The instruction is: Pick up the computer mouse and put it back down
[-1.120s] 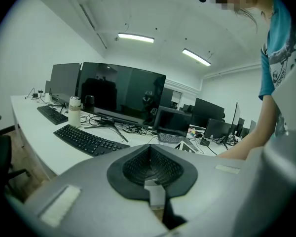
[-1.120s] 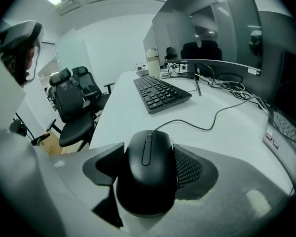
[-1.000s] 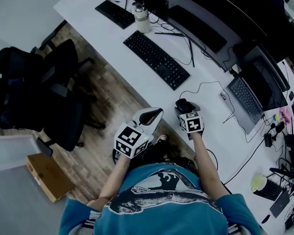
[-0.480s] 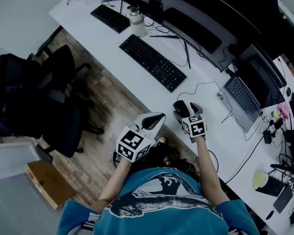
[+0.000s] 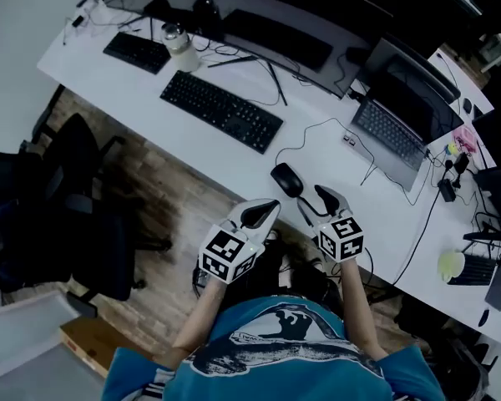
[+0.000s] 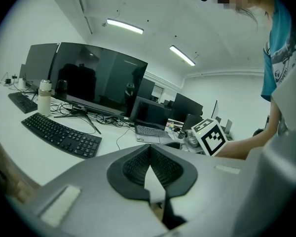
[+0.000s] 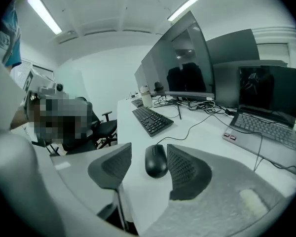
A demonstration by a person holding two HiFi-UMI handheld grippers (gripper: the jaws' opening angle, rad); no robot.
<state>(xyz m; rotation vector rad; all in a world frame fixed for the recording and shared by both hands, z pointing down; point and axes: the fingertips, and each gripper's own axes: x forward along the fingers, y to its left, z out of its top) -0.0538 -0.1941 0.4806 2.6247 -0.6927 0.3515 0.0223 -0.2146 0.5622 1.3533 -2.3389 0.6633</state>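
right gripper view: computer mouse [image 7: 156, 161] lay flat on the white desk [image 7: 207, 138], framed in the gap between the two jaws and a little beyond their tips. neither pad touched it; it sat closer to the right-hand jaw than to the left-hand one. right gripper [image 5: 319, 203] jaws stood apart and were closing, with nothing pressed between them. head view confirmed the mouse on the desk just ahead of the tips, near the desk's front edge, with this gripper held above the desk. mouse cable [image 7: 197, 123] ran away from the jaws toward the right, in the direction of the laptop.

further out past the jaws: black keyboard [image 7: 152, 120] straight ahead behind the mouse, open laptop [image 7: 266, 122] off the right-hand jaw, large dark monitor [image 7: 180, 63] beyond the keyboard, pale bottle [image 7: 146, 98] at the far end of the desk. office chair [image 7: 96, 127] off the left-hand jaw, beside the desk.

left gripper [image 6: 149, 149] jaws were clenched together at the tips, holding nothing. it hung off the desk's front edge, just beside the right gripper, well short of the mouse. head view showed floorboards [image 5: 175, 215] below it.
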